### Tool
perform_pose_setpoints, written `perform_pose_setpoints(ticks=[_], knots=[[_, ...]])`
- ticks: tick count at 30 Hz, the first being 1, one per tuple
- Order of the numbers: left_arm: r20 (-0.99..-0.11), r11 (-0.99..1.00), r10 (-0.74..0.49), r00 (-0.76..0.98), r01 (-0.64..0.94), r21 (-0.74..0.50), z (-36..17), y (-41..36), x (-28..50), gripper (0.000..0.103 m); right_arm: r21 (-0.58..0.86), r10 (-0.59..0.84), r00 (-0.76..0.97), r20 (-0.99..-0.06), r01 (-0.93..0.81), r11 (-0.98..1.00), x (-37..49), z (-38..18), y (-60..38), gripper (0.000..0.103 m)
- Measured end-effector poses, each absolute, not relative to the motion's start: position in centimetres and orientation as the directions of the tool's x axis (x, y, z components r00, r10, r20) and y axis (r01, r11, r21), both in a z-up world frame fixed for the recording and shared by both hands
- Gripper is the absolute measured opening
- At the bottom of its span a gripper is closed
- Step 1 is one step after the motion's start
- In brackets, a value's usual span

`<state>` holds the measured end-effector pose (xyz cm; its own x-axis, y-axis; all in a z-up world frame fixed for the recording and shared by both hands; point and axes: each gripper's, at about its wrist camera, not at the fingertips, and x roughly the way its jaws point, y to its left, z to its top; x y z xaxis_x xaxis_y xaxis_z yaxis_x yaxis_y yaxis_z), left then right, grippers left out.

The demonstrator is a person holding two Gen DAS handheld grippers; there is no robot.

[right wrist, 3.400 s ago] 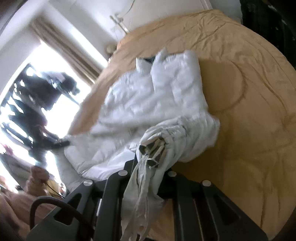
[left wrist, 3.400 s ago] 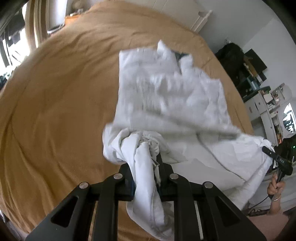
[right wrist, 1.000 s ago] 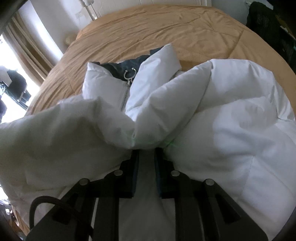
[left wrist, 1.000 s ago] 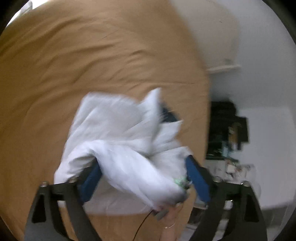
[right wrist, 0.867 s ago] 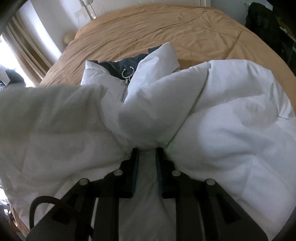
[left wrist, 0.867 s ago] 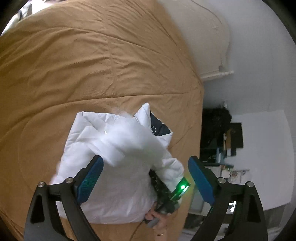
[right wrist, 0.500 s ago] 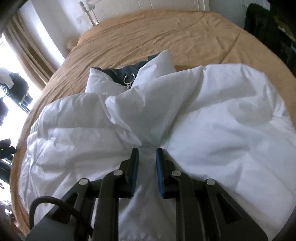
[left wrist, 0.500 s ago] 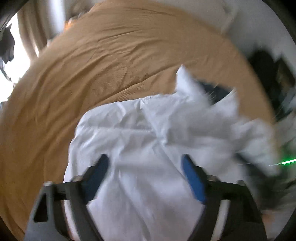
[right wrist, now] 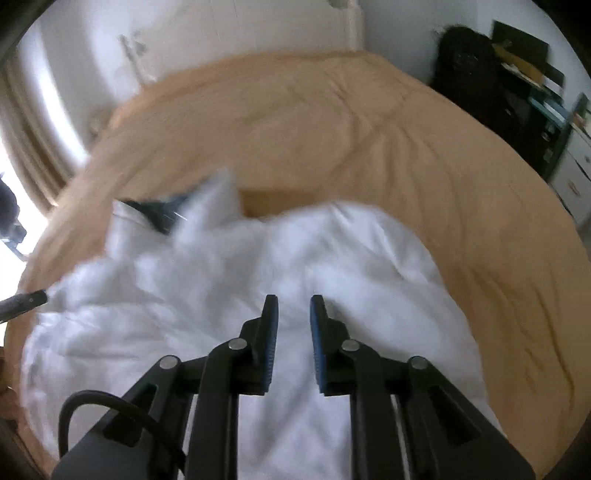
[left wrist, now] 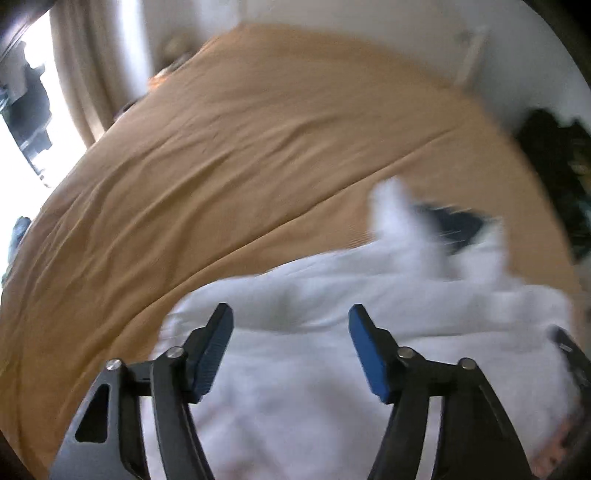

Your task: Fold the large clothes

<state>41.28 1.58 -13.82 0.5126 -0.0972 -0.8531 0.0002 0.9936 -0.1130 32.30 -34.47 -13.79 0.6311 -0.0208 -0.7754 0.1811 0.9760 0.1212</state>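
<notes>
A white puffy jacket (left wrist: 461, 332) (right wrist: 351, 251) lies bunched on the tan bedspread (left wrist: 221, 147) (right wrist: 332, 129), its dark collar lining (left wrist: 454, 221) (right wrist: 159, 210) showing at the far end. My left gripper (left wrist: 288, 310) hovers over the jacket's near left part. Its jaws are wide apart and opening, with nothing between the pads. My right gripper (right wrist: 293, 297) is above the jacket's middle, its jaws a narrow gap apart, and I see no fabric pinched in them. The left gripper's dark finger (right wrist: 22, 301) shows at the left edge of the right wrist view. Both views are blurred.
A bright window with curtains (left wrist: 74, 74) is to the left of the bed. A white headboard (right wrist: 258, 33) stands at the far end. A black bag (right wrist: 465, 66) and cluttered shelves (right wrist: 535, 85) are on the right. Bare bedspread surrounds the jacket.
The left gripper dropped the fold it carried over the jacket, rolled and came down nearer the fabric. The right gripper pulled up and back from the bunched fold at its tips.
</notes>
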Motion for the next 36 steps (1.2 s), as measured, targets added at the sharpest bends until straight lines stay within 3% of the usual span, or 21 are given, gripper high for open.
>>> perform_pose_setpoints(ticks=[1, 3, 5, 7, 8, 10, 11, 14, 16, 18, 22, 27, 30, 32, 35, 36], knots=[[-0.840, 0.991, -0.126, 0.528, 0.033, -0.128, -13.4, 0.2, 41.0, 0.080, 0.146, 0.026, 0.641, -0.767, 0.135, 0.980, 33.1, -13.1, -33.3, 0.021], [-0.852, 0.991, -0.130, 0.507, 0.077, -0.106, -14.5, -2.5, 41.6, 0.084, 0.178, 0.088, 0.606, -0.791, 0.089, 0.980, 35.2, -13.6, -31.3, 0.042], [-0.898, 0.997, -0.053, 0.437, 0.076, -0.022, -18.1, -4.0, 43.2, 0.083, 0.159, 0.084, 0.537, -0.839, 0.094, 0.983, 37.8, -15.7, -29.5, 0.043], [-0.925, 0.996, 0.031, 0.379, 0.064, 0.060, -21.4, -4.0, 44.3, 0.086, 0.043, -0.028, 0.480, -0.877, 0.136, 0.990, 39.7, -17.9, -29.2, 0.041], [-0.923, 0.997, 0.036, 0.382, 0.043, 0.057, -22.7, -2.7, 44.7, 0.095, 0.025, -0.050, 0.463, -0.885, 0.154, 0.988, 40.1, -18.6, -29.8, 0.040], [-0.910, 0.996, 0.091, 0.404, -0.014, 0.093, -22.9, -0.4, 45.0, 0.098, 0.064, -0.044, 0.440, -0.897, 0.226, 0.972, 40.5, -19.2, -32.5, 0.024], [-0.908, 0.992, 0.127, 0.400, -0.048, 0.117, -22.5, 1.1, 45.2, 0.098, 0.061, -0.061, 0.433, -0.899, 0.262, 0.963, 40.4, -19.0, -33.8, 0.010], [-0.904, 0.994, 0.071, 0.421, -0.105, 0.030, -19.4, 5.8, 43.5, 0.083, 0.057, -0.127, 0.466, -0.875, 0.361, 0.931, 38.3, -16.1, -38.3, 0.011], [-0.885, 0.991, -0.046, 0.464, -0.089, -0.099, -16.6, 9.0, 40.5, 0.083, 0.110, -0.089, 0.521, -0.849, 0.339, 0.934, 35.4, -13.6, -40.0, 0.033], [-0.864, 0.983, -0.115, 0.489, -0.068, -0.169, -14.8, 11.1, 37.2, 0.089, 0.128, -0.069, 0.577, -0.814, 0.294, 0.947, 30.9, -11.1, -41.0, 0.102], [-0.859, 0.946, -0.270, 0.435, -0.047, -0.321, -15.6, 13.7, 29.3, 0.090, 0.162, -0.011, 0.620, -0.785, 0.222, 0.962, 22.4, -10.1, -41.0, 0.103], [-0.834, 0.871, -0.407, 0.373, -0.115, -0.477, -21.2, 15.9, 26.1, 0.090, 0.321, 0.127, 0.558, -0.820, 0.265, 0.910, 17.8, -15.9, -42.6, 0.103], [-0.717, 0.716, -0.603, 0.350, -0.158, -0.680, -24.6, 16.5, 25.2, 0.090, 0.500, 0.287, 0.562, -0.776, 0.269, 0.823, 17.2, -18.9, -43.4, 0.103], [-0.688, 0.686, -0.631, 0.358, -0.155, -0.710, -25.5, 15.5, 25.0, 0.092, 0.566, 0.361, 0.565, -0.742, 0.241, 0.788, 18.4, -20.3, -43.1, 0.103], [-0.693, 0.702, -0.620, 0.367, -0.136, -0.699, -26.1, 14.1, 25.3, 0.099, 0.545, 0.358, 0.556, -0.751, 0.215, 0.810, 20.3, -21.4, -41.7, 0.103], [-0.698, 0.705, -0.608, 0.379, -0.147, -0.694, -26.2, 13.7, 25.4, 0.096, 0.545, 0.350, 0.567, -0.745, 0.216, 0.810, 20.8, -21.5, -41.5, 0.101]])
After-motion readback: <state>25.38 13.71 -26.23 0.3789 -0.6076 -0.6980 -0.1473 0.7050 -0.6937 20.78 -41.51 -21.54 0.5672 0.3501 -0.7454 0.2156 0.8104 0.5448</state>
